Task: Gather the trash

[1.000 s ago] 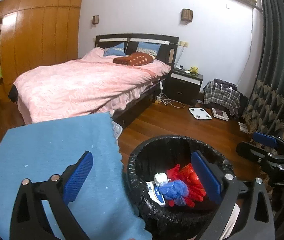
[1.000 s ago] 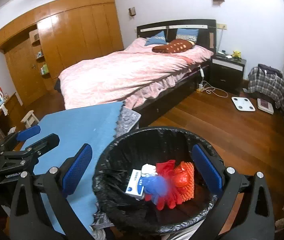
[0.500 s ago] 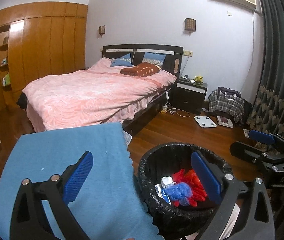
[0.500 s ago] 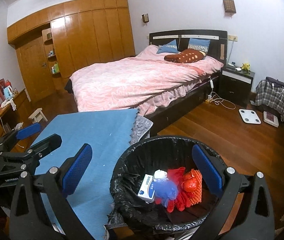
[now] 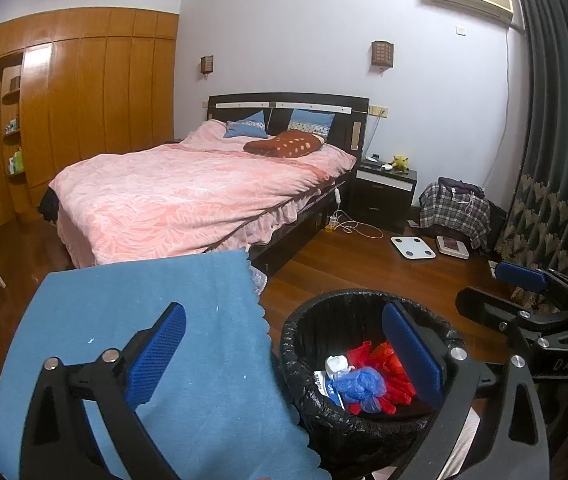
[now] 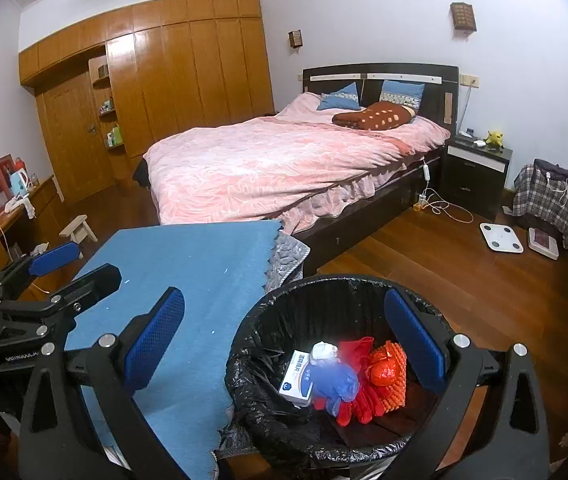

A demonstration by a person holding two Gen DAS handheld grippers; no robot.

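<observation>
My right gripper (image 6: 284, 340), wide and empty, hangs nearer the bin (image 6: 268, 312); its trash (image 6: 347, 376) lies at five o'clock.

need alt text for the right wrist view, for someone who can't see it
An open, empty right gripper hangs over a black-lined trash bin holding a small white box, a blue glove and red items. A blue mat lies left of the bin, where the left gripper shows. Behind stands a pink-covered bed on a wooden floor.
</observation>
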